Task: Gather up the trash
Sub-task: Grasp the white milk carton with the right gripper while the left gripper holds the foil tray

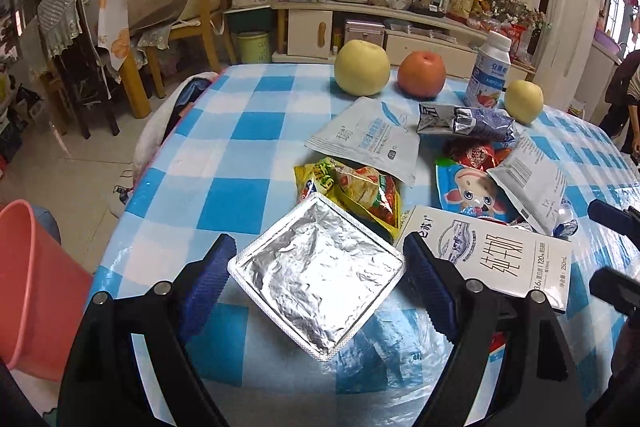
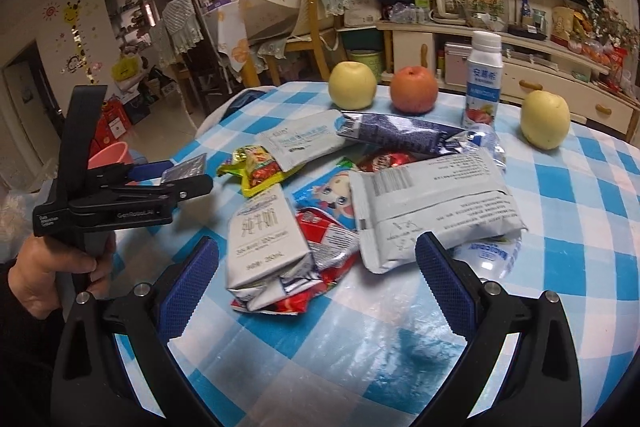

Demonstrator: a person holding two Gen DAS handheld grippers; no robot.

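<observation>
My left gripper (image 1: 316,263) is shut on a square silver foil tray (image 1: 316,275), held above the near left part of the table; it also shows in the right wrist view (image 2: 176,173) with the foil tray (image 2: 186,165) between its jaws. My right gripper (image 2: 316,267) is open and empty, low over a flattened white milk carton (image 2: 262,239). A trash pile lies mid-table: white pouches (image 1: 368,139) (image 2: 432,207), a yellow snack wrapper (image 1: 356,191), a crumpled dark blue carton (image 1: 468,121), a cartoon wrapper (image 1: 468,191), red wrappers (image 2: 324,235).
A pink bin (image 1: 36,287) stands on the floor left of the table. Two yellow apples (image 1: 362,67) (image 1: 523,101), an orange fruit (image 1: 422,73) and a yogurt bottle (image 1: 490,71) stand at the table's far side. Chairs and a TV cabinet lie beyond.
</observation>
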